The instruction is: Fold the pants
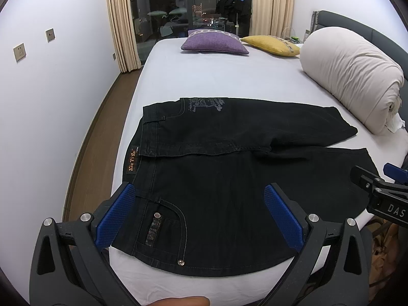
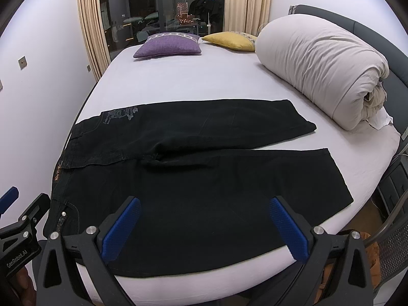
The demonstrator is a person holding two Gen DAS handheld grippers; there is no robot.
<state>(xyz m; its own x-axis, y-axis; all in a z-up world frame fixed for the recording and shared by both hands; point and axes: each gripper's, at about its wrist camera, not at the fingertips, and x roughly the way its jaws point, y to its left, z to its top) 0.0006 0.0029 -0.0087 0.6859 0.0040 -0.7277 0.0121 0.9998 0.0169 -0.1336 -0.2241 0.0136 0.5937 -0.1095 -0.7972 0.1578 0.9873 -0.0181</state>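
Observation:
Black pants (image 1: pixel 216 178) lie spread flat on the white bed (image 1: pixel 216 76), waistband at the left, both legs running right, slightly apart at the hems. My left gripper (image 1: pixel 200 191) hovers open above the near hip pocket, blue pads wide apart with nothing between them. In the right wrist view the pants (image 2: pixel 204 183) fill the near bed, and my right gripper (image 2: pixel 204 204) stands open over the near leg, holding nothing. The right gripper's tip (image 1: pixel 377 191) shows at the right edge of the left wrist view; the left gripper (image 2: pixel 23 219) shows at the left edge of the right wrist view.
A rolled cream duvet (image 2: pixel 323 68) lies along the bed's right side by the grey headboard (image 2: pixel 369 25). A purple cushion (image 2: pixel 168 46) and a yellow cushion (image 2: pixel 232 40) sit at the far end. White wall (image 1: pixel 51 102) and wood floor (image 1: pixel 97 137) run along the left.

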